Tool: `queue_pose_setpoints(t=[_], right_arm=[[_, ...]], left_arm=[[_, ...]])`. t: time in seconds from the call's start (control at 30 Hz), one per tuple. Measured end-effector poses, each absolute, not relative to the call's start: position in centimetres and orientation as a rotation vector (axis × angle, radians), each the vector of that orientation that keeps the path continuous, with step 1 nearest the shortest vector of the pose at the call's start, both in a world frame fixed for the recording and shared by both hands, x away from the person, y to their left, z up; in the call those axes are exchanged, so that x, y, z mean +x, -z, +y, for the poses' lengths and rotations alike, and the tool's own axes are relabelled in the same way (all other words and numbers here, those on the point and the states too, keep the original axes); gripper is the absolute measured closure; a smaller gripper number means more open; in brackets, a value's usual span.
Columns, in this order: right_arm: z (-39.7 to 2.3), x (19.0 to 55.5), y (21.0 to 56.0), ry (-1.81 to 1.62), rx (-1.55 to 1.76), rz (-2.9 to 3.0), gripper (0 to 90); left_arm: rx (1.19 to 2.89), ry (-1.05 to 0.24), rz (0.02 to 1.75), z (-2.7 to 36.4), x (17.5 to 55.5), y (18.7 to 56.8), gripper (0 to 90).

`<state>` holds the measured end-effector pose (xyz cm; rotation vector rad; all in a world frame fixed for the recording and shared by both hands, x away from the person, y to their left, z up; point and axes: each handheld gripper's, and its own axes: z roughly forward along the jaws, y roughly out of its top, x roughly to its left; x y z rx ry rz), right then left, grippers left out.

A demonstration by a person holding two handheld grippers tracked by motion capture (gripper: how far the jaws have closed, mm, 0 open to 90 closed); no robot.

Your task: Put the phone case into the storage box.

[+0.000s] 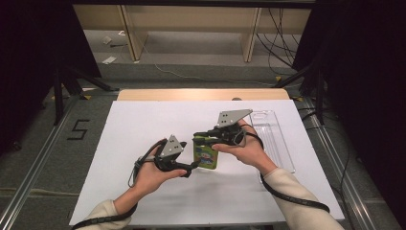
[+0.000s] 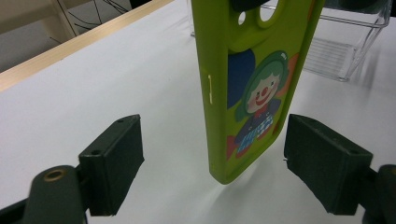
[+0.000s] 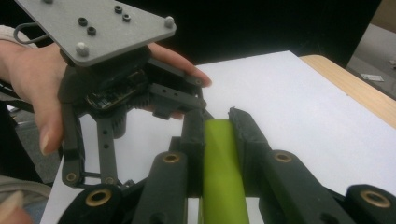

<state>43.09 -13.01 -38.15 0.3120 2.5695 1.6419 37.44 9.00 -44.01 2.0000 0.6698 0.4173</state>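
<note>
A lime-green phone case (image 1: 206, 154) with a clown picture stands upright just above the white sheet. My right gripper (image 1: 202, 136) is shut on its top edge; in the right gripper view the green edge (image 3: 222, 172) sits pinched between the black jaws of that gripper (image 3: 219, 123). My left gripper (image 1: 194, 165) comes in from the left at the case's lower end. In the left gripper view the case (image 2: 243, 93) hangs between the pads (image 2: 114, 158) of the open left gripper (image 2: 212, 163), with a gap on each side.
A clear plastic tray (image 1: 275, 139) lies on the white sheet (image 1: 143, 143) to the right of my hands, also seen as a clear tray (image 2: 345, 46) behind the case. The wooden table edge (image 1: 201, 94) runs along the far side.
</note>
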Motion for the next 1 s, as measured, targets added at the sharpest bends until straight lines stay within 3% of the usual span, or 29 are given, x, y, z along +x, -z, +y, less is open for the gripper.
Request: queue_pose_setpoints(t=[0.63,1.0], right_arm=[[-12.45,42.73,38.25,-1.663,0.291,2.587,77.5],[-12.39,42.7,38.29,-1.672,0.286,2.593,77.5]], left_arm=[[2.0,-0.378,0.63,8.54,37.74,44.55,33.1],[1.984,-0.342,0.6,8.48,37.86,44.71,47.5]])
